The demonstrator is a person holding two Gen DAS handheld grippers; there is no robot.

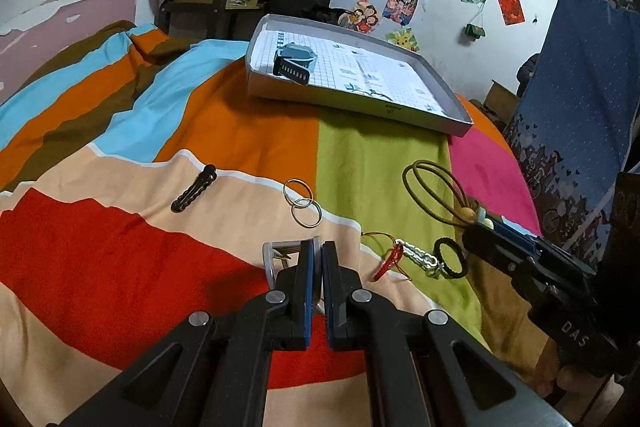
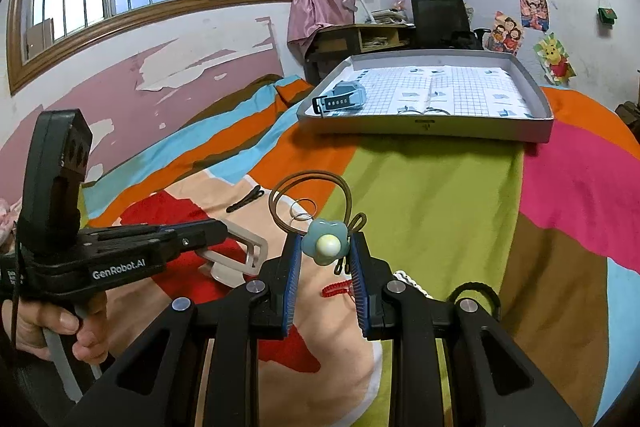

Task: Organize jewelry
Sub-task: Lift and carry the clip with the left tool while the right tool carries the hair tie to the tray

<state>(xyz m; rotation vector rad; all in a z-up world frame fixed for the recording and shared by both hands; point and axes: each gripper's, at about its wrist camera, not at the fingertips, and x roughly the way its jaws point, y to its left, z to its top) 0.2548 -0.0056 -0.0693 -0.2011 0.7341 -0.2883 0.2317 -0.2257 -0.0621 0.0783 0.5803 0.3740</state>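
So right now both tools look loaded and I'd guess we're mid pick-up, about to carry stuff over to the tray [image 2: 424, 135] sitting ahead on the bed. The right hand-held gripper [image 2: 325, 254] is clamped on a hair tie [image 2: 323, 241], the one with a pale blue flower and a cream bead, its brown elastic loops sticking up just past the fingertips. The left hand-held gripper [image 1: 317, 267] is squeezed nearly closed on a grey clip [image 2: 240, 255], a flat rectangular loop thing poking out ahead of the tips. Next move, I think, is swinging forward over the tray rim and letting go without the elastic snagging. A blue watch [image 2: 342, 98] is already in the tray's far-left corner. On the bedspread in front of the left tool: a black hair clip [image 1: 193, 189], two metal rings [image 1: 302, 203], a red-and-silver charm [image 1: 408, 258] and a black hair band [image 1: 450, 255].
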